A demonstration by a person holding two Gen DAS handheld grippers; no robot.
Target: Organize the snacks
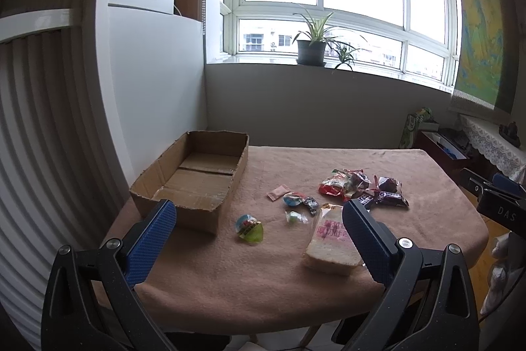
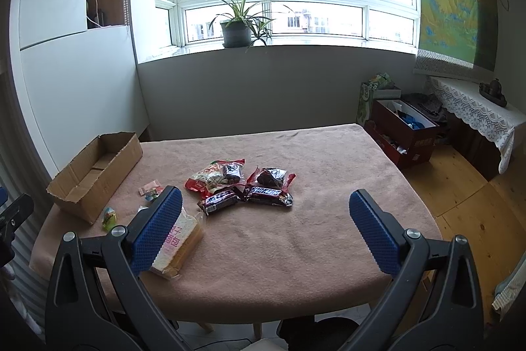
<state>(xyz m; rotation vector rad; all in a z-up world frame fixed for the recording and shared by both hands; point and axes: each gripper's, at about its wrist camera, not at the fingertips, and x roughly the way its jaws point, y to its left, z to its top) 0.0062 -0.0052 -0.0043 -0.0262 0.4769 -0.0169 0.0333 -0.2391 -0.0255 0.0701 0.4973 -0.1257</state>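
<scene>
An empty cardboard box [image 1: 194, 176] [image 2: 95, 170] stands at the table's left side. Snacks lie loose on the pink cloth: a wrapped bread slice [image 1: 332, 239] [image 2: 179, 242], a green jelly cup [image 1: 250, 227] [image 2: 108, 217], small candies [image 1: 296, 201], a red bag [image 1: 338, 183] [image 2: 215, 176] and dark Snickers bars [image 1: 389, 198] [image 2: 269, 194]. My left gripper [image 1: 259, 209] hangs open over the near edge, the jelly cup between its fingers' lines. My right gripper [image 2: 266, 199] is open too, its left finger in front of the bread.
The table [image 2: 296, 236] is covered by a pink cloth and backs onto a grey wall under a window with a potted plant [image 2: 236, 28]. Red boxes [image 2: 404, 134] and a lace-covered cabinet [image 2: 476, 114] stand on the wooden floor to the right.
</scene>
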